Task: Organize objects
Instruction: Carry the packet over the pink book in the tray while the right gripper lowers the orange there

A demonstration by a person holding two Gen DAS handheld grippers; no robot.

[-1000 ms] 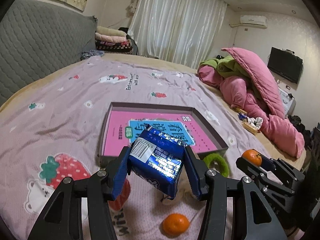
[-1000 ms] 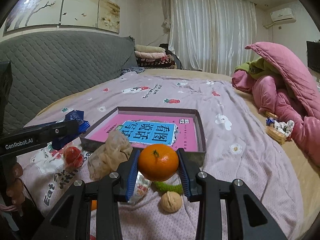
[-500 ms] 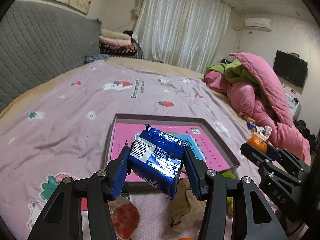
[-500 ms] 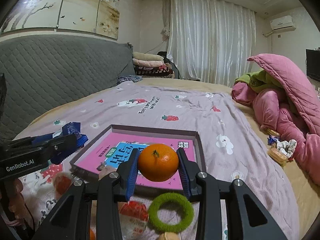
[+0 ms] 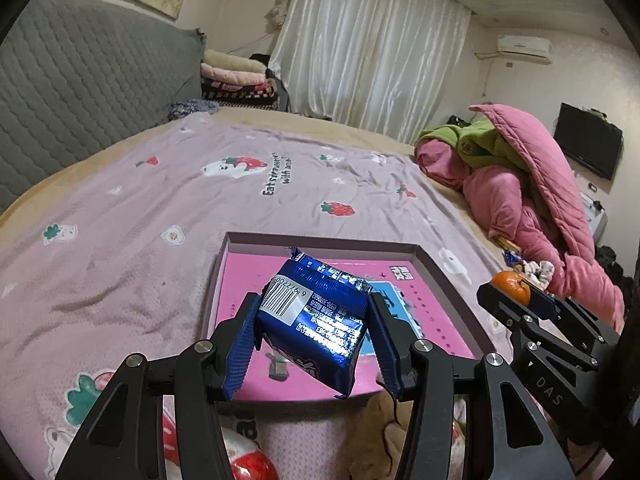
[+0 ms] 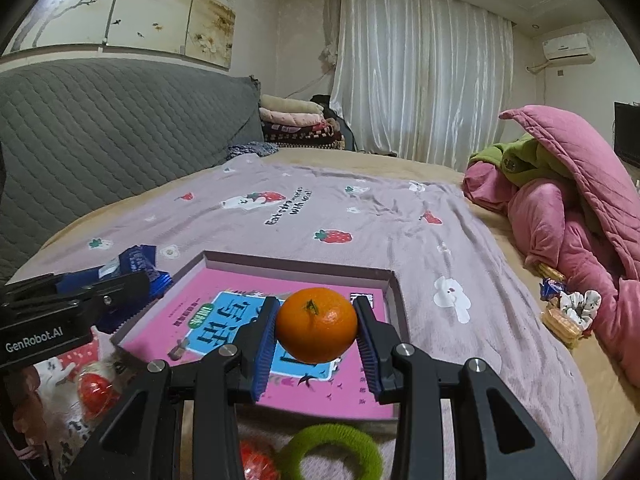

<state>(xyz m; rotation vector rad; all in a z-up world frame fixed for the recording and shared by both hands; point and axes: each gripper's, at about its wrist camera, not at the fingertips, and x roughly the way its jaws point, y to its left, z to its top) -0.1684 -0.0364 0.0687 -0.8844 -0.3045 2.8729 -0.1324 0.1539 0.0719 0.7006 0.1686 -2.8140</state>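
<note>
A: Left gripper [image 5: 314, 334] clamped on blue foil snack packet [image 5: 316, 320], pads pressed to both short sides. Packet tilted, barcode end up and toward left pad, long axis running roughly across the jaws.

B: Relative to the tray?

A: Held above near edge of shallow grey tray [image 5: 456, 280], over its near-left part. Tray floor straight ahead and below. Pink printed sheet [image 5: 256, 276] covering that floor, otherwise bare.

B: Right side?

A: Right gripper [image 6: 316, 326] gripping mandarin [image 6: 317, 325], stem facing the camera, pads on either flank. Hanging over tray's near-right part, inside near wall as best judged.

B: Nearer to the tray?

A: Close to even. Both over near edge, side by side, left one toward tray's left wall, right one toward its right wall. Likely no crossing needed: each with its own half straight ahead.

B: Left behind?

A: Short of tray's near wall, on the strawberry blanket [image 6: 400, 216]: green fuzzy ring [image 6: 332, 454], red round item [image 6: 94, 394], something beige and crumpled, hard to identify.

B: Next move?

A: Probably forward and down a little, then release. Mandarin round, may roll toward a wall once freed. Packet flat-sided, likely to stay put.
</note>
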